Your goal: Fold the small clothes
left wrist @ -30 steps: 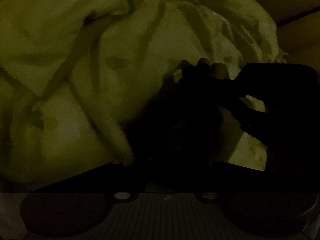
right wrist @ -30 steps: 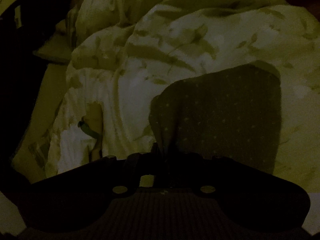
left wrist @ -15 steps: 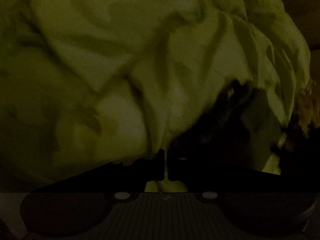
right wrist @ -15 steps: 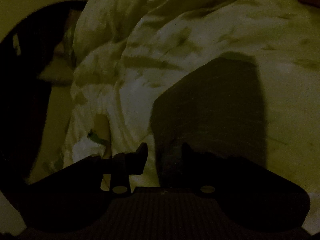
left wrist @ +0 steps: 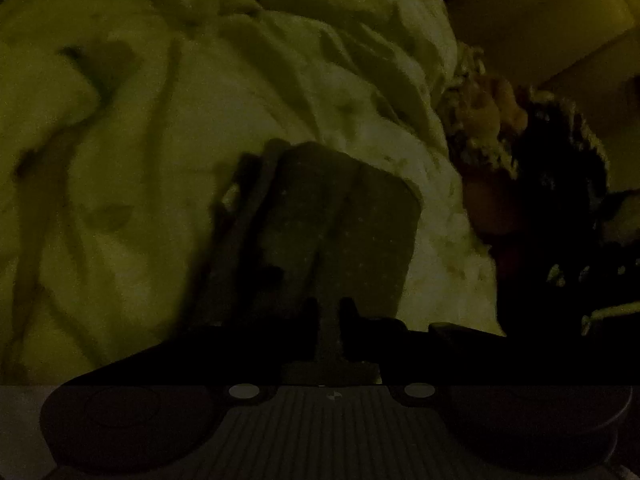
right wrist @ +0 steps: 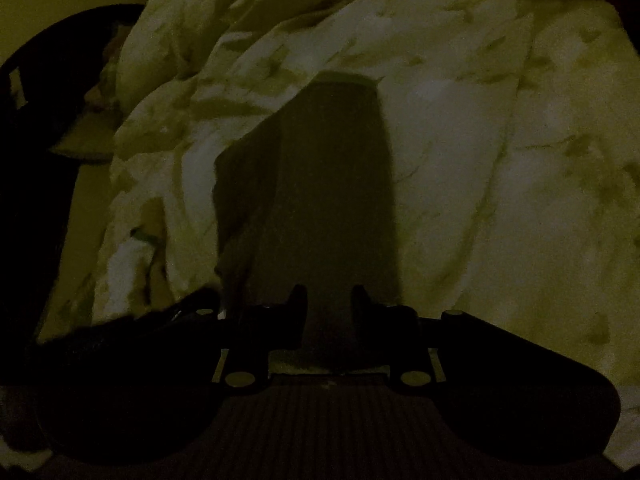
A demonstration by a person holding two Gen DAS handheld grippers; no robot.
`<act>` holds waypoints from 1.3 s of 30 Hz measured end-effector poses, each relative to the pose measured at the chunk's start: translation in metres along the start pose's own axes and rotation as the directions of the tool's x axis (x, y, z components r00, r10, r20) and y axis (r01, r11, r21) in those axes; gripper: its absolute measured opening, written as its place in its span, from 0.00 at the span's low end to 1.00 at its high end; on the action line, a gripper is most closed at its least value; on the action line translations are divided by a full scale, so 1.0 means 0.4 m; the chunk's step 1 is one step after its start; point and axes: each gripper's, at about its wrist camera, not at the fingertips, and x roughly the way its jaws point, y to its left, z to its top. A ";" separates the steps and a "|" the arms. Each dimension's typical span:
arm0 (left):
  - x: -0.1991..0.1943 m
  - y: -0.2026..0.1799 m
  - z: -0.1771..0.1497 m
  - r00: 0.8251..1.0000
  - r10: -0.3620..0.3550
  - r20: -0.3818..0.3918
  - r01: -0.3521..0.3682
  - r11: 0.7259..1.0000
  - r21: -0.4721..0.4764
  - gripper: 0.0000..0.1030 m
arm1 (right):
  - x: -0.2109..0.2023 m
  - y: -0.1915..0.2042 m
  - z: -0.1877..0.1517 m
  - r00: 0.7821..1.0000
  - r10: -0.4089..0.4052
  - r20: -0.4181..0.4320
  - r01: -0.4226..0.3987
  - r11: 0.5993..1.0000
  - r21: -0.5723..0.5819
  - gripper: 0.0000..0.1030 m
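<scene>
Your left gripper (left wrist: 329, 312) has its jaws narrowly apart, with the small dark dotted cloth garment (left wrist: 340, 220) showing in the gap (a grip isn't clear in this dim light). Your right gripper (right wrist: 329, 300) stands wider over the same garment (right wrist: 332, 184), which lies on the rumpled pale patterned bedding (right wrist: 480, 160).

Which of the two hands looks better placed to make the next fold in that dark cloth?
Probably the right gripper: its jaws stand apart with the dark cloth stretching straight ahead between them.
</scene>
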 end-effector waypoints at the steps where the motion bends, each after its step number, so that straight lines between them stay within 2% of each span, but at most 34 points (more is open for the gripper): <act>1: 0.016 0.002 0.006 1.000 0.018 -0.001 -0.018 1.000 0.009 0.83 | 0.011 0.005 -0.004 1.000 0.002 -0.011 -0.002 1.000 -0.009 0.28; 3: 0.042 0.026 0.022 0.999 0.043 -0.005 -0.043 0.999 -0.005 0.83 | 0.032 0.008 -0.010 0.999 -0.013 -0.030 0.012 1.000 -0.024 0.28; 5: 0.060 0.069 0.034 0.997 0.074 -0.013 -0.074 0.995 -0.060 0.83 | 0.047 -0.007 -0.017 0.999 -0.021 -0.045 0.021 1.000 -0.005 0.28; 8: 0.077 0.143 0.042 0.995 0.091 -0.050 -0.097 0.987 -0.129 0.77 | 0.064 -0.044 -0.025 0.995 -0.073 -0.064 0.074 0.997 0.024 0.28; 10: 0.084 0.163 0.042 0.992 0.107 -0.068 -0.115 0.986 -0.119 0.73 | 0.068 -0.071 -0.032 0.992 -0.104 -0.068 0.106 0.994 0.034 0.28; 16: 0.083 0.169 0.042 0.991 0.105 -0.081 -0.114 0.988 -0.106 0.73 | 0.060 -0.129 -0.055 0.987 -0.134 -0.087 0.140 0.988 0.068 0.28; 18: 0.075 0.167 0.050 0.992 0.090 -0.091 -0.100 0.989 -0.110 0.80 | 0.058 -0.134 -0.059 0.986 -0.140 -0.092 0.146 0.987 0.062 0.28; 20: 0.063 0.157 0.061 0.993 0.084 -0.088 -0.093 0.990 -0.104 0.94 | 0.051 -0.135 -0.061 0.986 -0.144 -0.089 0.149 0.988 0.051 0.28; 22: 0.036 0.151 0.062 0.994 0.087 -0.072 -0.093 0.992 -0.085 1.00 | 0.037 -0.132 -0.062 0.986 -0.145 -0.085 0.148 0.989 0.029 0.28; 24: 0.001 0.145 0.061 0.991 0.127 -0.045 -0.130 0.990 -0.058 1.00 | 0.018 -0.135 -0.064 0.987 -0.136 -0.084 0.138 0.990 0.010 0.29; 25: -0.017 0.147 0.060 0.991 0.125 -0.039 -0.127 0.991 -0.050 1.00 | 0.009 -0.138 -0.064 0.988 -0.132 -0.083 0.133 0.991 0.007 0.30; 27: -0.054 0.157 0.058 0.994 0.097 -0.046 -0.099 0.994 -0.053 1.00 | -0.017 -0.144 -0.069 0.991 -0.109 -0.079 0.111 0.994 0.014 0.39; 29: -0.087 0.163 0.059 0.997 0.047 -0.056 -0.050 0.997 -0.051 1.00 | -0.042 -0.148 -0.071 0.994 -0.089 -0.068 0.090 0.996 0.022 0.40; 33: -0.132 0.155 0.057 0.997 -0.047 -0.056 0.050 0.997 0.057 1.00 | -0.076 -0.159 -0.070 0.998 -0.036 -0.053 0.038 0.999 0.031 0.52; 36: -0.107 0.139 0.051 0.993 -0.053 -0.109 0.070 0.984 0.162 1.00 | -0.091 -0.164 -0.066 0.999 -0.008 -0.041 0.009 1.000 0.027 0.53; 39: -0.054 0.119 0.038 0.984 -0.057 -0.171 0.104 0.955 0.277 1.00 | -0.096 -0.162 -0.053 1.000 0.019 -0.011 -0.018 1.000 0.014 0.59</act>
